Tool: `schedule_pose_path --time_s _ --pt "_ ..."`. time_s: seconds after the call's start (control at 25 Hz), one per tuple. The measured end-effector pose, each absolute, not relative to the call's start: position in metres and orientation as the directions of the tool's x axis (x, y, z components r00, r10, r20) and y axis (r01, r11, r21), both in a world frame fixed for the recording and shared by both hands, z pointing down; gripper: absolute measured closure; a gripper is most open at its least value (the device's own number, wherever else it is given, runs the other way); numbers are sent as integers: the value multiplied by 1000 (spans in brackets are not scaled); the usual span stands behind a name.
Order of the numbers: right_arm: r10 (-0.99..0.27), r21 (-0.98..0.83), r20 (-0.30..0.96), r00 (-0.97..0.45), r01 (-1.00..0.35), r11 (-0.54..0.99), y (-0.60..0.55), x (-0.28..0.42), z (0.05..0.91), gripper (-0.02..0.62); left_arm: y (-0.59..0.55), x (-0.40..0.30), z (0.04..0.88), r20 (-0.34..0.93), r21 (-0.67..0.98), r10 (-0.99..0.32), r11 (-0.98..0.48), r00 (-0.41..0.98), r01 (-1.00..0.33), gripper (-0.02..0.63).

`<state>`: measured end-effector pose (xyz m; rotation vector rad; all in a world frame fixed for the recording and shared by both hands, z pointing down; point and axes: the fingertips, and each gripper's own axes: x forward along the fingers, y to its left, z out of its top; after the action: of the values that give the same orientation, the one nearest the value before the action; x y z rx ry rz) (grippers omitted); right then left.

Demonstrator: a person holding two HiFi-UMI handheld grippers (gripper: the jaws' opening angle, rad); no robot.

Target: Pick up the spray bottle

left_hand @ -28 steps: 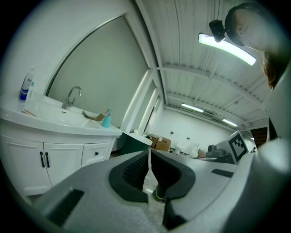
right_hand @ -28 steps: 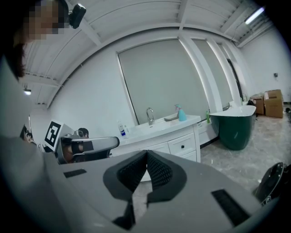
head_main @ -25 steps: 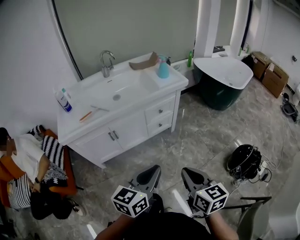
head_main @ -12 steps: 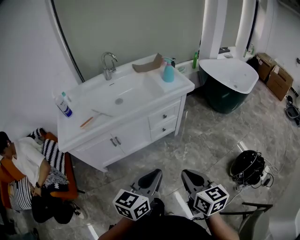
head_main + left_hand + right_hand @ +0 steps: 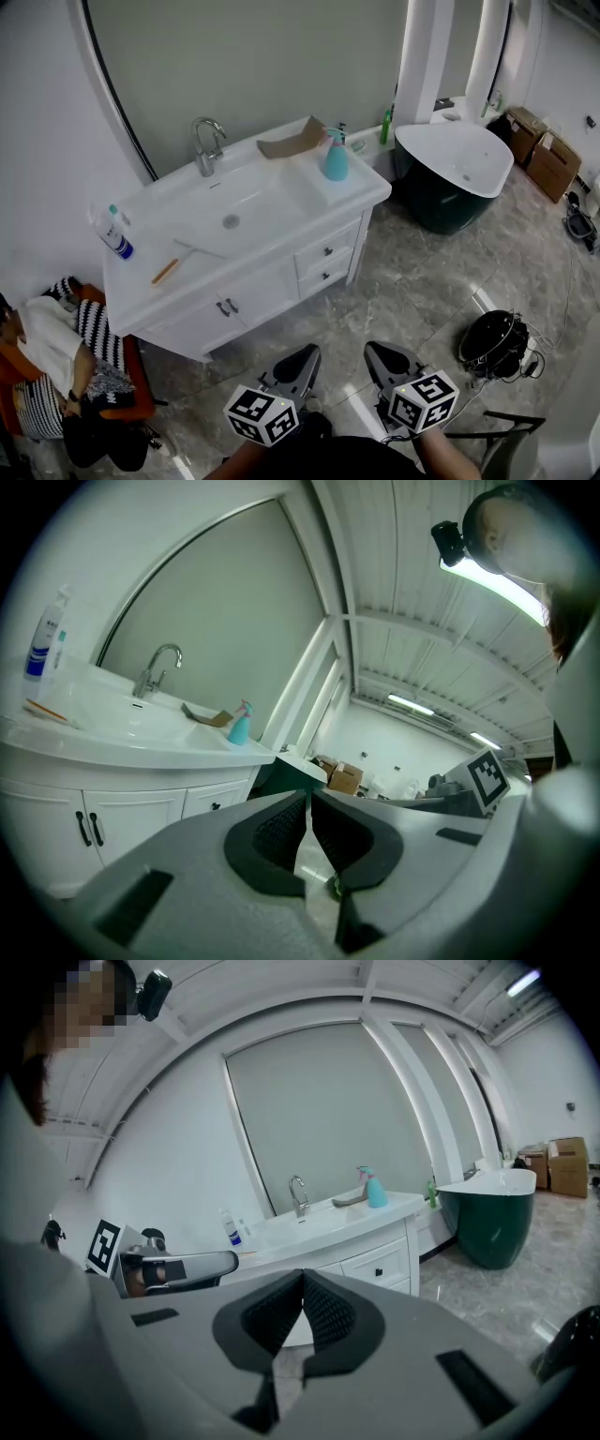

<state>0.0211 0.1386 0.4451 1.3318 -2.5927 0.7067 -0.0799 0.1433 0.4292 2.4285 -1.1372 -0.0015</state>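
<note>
The spray bottle (image 5: 335,159), a teal plastic body swelling to a rounded base under a trigger head, stood upright near the back right corner of the glossy white surface (image 5: 302,201), just beside a bent scrap of brown cardboard (image 5: 292,142). A curved chrome tap (image 5: 204,142) rose behind the shallow moulded basin (image 5: 230,214). Over the grey marbled floor (image 5: 422,272), well apart from the bottle, the left hand-held gripper (image 5: 309,795) and right hand-held gripper (image 5: 302,1275) each had ribbed dark jaws pressed together, empty.
</note>
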Motion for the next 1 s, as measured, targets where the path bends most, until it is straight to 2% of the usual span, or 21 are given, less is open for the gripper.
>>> schedule_pose_path --time_s 0.6,1.0 --pt "-731 -311 347 -587 -808 501 53 -27 450 589 67 -133 438 210 393 -714 -564 668 -726 594" --pt "-715 -307 362 -598 -801 514 16 -35 454 589 21 -126 436 202 395 -699 -583 686 -710 594"
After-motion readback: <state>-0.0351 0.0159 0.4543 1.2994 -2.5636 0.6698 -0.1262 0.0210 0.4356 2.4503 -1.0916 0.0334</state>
